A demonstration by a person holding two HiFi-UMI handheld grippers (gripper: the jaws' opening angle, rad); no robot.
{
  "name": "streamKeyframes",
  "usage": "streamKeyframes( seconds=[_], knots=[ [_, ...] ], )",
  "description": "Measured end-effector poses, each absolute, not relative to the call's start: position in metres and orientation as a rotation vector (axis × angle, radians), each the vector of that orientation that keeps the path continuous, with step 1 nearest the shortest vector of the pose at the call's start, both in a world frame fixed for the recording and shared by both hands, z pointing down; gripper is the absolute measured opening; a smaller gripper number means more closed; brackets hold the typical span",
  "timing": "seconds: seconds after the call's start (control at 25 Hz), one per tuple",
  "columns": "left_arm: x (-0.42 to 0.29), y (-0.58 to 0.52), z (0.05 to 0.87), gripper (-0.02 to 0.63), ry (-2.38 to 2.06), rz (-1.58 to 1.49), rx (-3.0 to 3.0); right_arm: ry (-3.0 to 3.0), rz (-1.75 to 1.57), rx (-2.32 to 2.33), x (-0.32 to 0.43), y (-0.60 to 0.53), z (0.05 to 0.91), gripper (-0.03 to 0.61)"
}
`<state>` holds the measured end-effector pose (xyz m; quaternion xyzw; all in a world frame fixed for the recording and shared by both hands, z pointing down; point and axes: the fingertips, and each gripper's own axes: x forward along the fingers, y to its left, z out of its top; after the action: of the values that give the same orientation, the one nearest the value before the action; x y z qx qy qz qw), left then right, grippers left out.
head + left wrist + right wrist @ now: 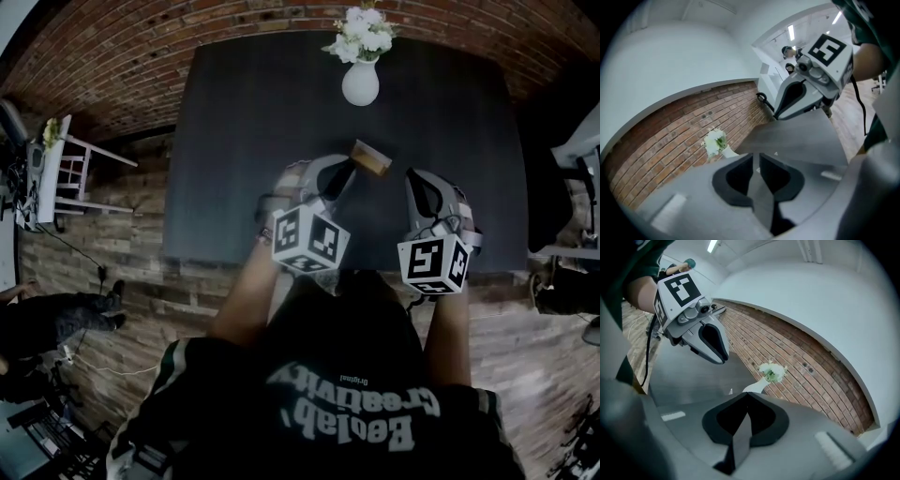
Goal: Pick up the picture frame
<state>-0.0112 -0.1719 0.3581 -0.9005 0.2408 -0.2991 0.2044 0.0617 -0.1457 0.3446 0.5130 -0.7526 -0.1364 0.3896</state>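
Dark bench [225, 150] spreads below. Nearest, the left gripper [756, 160] is barely parted and empty; the right gripper [747, 397] is closed and empty. Just beyond their tips sits the picture frame [371, 157], probably light, stiff and fragile, best pinched by its wooden edge. Farther off stands a vase [361, 82].

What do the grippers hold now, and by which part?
Nothing is held. The left gripper is slightly open, the right gripper shut, both empty; the picture frame sits on the table.

I count one tabletop [244, 141], one picture frame [371, 157], one white vase [361, 84], one bunch of white flowers [361, 33], two grippers, the left gripper [345, 173] and the right gripper [413, 178], and one person [328, 403].
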Motion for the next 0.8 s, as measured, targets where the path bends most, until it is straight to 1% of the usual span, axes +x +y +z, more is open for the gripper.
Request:
streamKeyframes(
  seconds=[0.08,0.16,0.32,0.52,0.56,0.6,0.64,0.72,0.76,0.8],
  knots=[
    [-0.007,-0.176,0.366,0.076,0.672,-0.871,-2.526,-1.927,-0.343,1.279,0.066,-0.153,0.349,0.006],
    [0.000,-0.179,0.375,0.147,0.660,-0.920,-2.550,-1.939,-0.335,1.252,0.073,-0.161,0.354,0.006],
    [0.012,-0.184,0.391,0.214,0.675,-0.971,-2.602,-1.970,-0.318,1.209,0.087,-0.171,0.364,0.006],
    [0.025,-0.189,0.408,0.315,0.729,-1.013,-2.653,-2.005,-0.303,1.167,0.105,-0.179,0.378,0.006],
    [0.029,-0.188,0.409,0.344,0.735,-1.005,-2.678,-2.011,-0.303,1.158,0.108,-0.180,0.380,0.006],
    [0.034,-0.187,0.410,0.389,0.733,-0.989,-2.712,-2.017,-0.302,1.151,0.111,-0.181,0.382,0.006],
    [0.039,-0.186,0.411,0.454,0.728,-0.966,-2.751,-2.023,-0.301,1.146,0.114,-0.182,0.384,0.006],
    [0.050,-0.182,0.412,0.560,0.726,-0.914,-2.827,-2.043,-0.300,1.136,0.119,-0.183,0.386,0.006],
    [0.055,-0.181,0.413,0.589,0.731,-0.896,-2.853,-2.054,-0.300,1.129,0.121,-0.183,0.387,0.006],
    [0.058,-0.181,0.415,0.589,0.741,-0.888,-2.870,-2.064,-0.301,1.121,0.123,-0.184,0.389,0.006]
  ],
)
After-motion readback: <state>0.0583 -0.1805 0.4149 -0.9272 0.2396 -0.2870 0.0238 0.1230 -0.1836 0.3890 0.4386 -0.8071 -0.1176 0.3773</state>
